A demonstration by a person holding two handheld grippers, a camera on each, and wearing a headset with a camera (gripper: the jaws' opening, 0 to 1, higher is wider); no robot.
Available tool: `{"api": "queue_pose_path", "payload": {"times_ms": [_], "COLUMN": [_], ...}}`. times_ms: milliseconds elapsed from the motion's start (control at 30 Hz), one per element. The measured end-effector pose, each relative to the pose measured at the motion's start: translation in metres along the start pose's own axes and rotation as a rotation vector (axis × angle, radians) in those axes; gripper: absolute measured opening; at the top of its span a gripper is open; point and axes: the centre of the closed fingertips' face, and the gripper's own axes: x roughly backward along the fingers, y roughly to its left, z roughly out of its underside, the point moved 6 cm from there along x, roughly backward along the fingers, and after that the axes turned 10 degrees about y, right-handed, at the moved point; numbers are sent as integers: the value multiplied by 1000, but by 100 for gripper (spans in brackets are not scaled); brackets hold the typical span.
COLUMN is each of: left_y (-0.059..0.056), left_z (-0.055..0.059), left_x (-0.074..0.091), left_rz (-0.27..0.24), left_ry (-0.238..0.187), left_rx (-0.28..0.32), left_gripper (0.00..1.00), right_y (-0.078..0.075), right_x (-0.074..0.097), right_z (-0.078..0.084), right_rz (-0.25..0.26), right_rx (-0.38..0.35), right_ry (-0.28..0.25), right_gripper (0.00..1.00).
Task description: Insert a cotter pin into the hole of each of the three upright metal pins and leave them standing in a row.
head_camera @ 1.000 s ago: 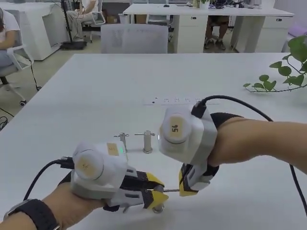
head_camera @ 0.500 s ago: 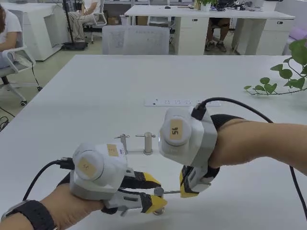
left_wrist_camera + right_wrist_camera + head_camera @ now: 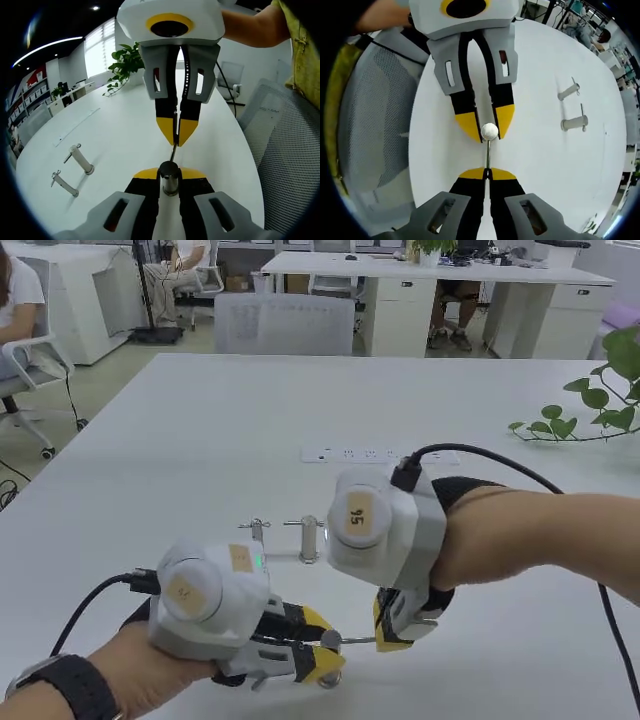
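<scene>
My left gripper [image 3: 320, 644] is shut on a short metal pin [image 3: 329, 640], held upright just above the white table [image 3: 200, 440]. In the left gripper view the pin [image 3: 170, 181] stands between the yellow fingertips. My right gripper [image 3: 388, 638] is shut on a thin cotter pin [image 3: 356, 641] lying level, and its free end touches the pin's head. The right gripper view shows the cotter pin [image 3: 488, 152] running from my right gripper [image 3: 487, 174] to the pin's head [image 3: 489, 131]. Two more metal pins [image 3: 257, 536] [image 3: 309, 538] stand upright behind, each with a cotter pin through it.
A flat power strip [image 3: 370, 453] lies across the table's middle. Plant branches [image 3: 585, 405] hang over the right edge. A grey chair [image 3: 282, 320] stands at the far side, with desks and seated people beyond. My right gripper's cable [image 3: 500, 455] loops over the forearm.
Both grippers hold almost the same places, with the cotter pin's end still at the pin's head. The head camera has tilted slightly.
</scene>
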Motion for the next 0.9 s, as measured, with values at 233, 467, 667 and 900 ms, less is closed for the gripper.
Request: {"api": "queue_pose_path", "payload": {"times_ms": [233,467,667,900], "left_y": [0,0,0,2], "left_z": [0,0,-2,-2], "left_x": [0,0,-1,-2], "left_rz": [4,4,6,12], "left_ry": [4,7,14,17], "left_rx": [6,9,12,31], "left_gripper": [12,11,11,12], "right_y": [-1,-1,-1,-3], "right_x": [0,2,2,1], "right_z": [-1,0,1,3], "right_rz": [13,4,0,-17], "right_rx": [22,11,6,-13], "right_ry": [35,21,18,2], "right_gripper": [2,2,2,2]}}
